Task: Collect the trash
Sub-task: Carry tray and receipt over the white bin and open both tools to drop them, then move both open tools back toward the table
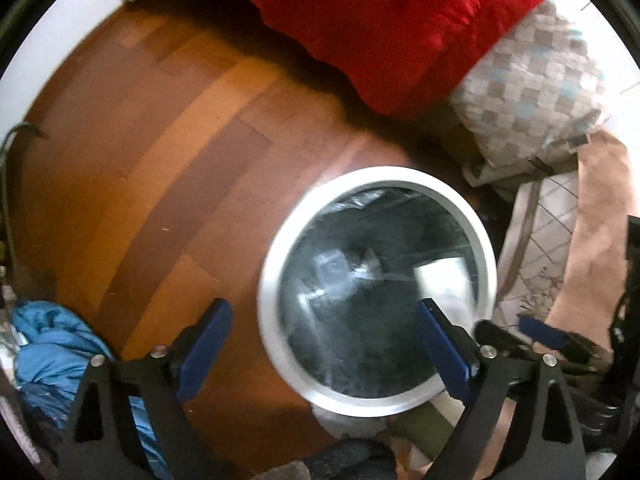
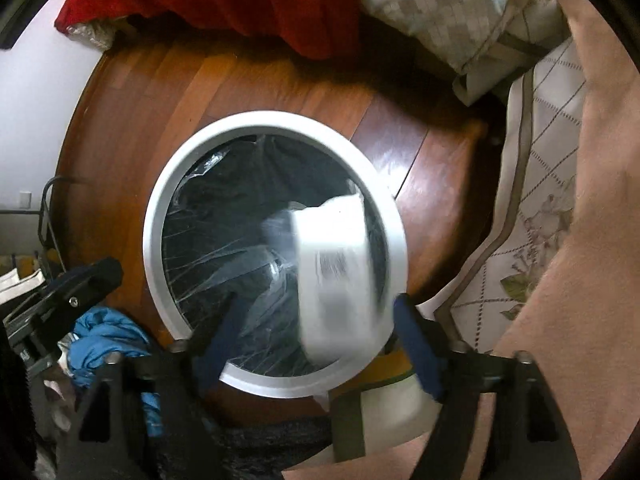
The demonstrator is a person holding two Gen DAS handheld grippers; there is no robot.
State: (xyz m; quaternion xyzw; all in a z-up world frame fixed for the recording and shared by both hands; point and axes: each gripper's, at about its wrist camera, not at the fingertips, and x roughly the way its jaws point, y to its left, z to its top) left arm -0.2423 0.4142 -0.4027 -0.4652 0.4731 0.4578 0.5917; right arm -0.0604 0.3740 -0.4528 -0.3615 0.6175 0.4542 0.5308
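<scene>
A round white-rimmed trash bin (image 1: 276,280) with a black liner stands on the wooden floor; it also shows in the right wrist view (image 2: 154,224). Clear plastic trash (image 1: 332,272) lies inside. My left gripper (image 1: 320,352) is open and empty above the bin's near rim. My right gripper (image 2: 320,344) is open over the bin. A blurred white container (image 2: 340,264) is between its spread fingers and over the bin mouth, not gripped. It also shows in the left wrist view (image 1: 444,276).
A red blanket (image 1: 380,20) and a checkered pillow (image 1: 540,88) lie beyond the bin. A quilted cover (image 2: 548,200) and pink cloth (image 2: 600,240) lie to the right. A blue cloth (image 1: 52,344) lies at the left. The right gripper (image 1: 536,332) shows beside the bin.
</scene>
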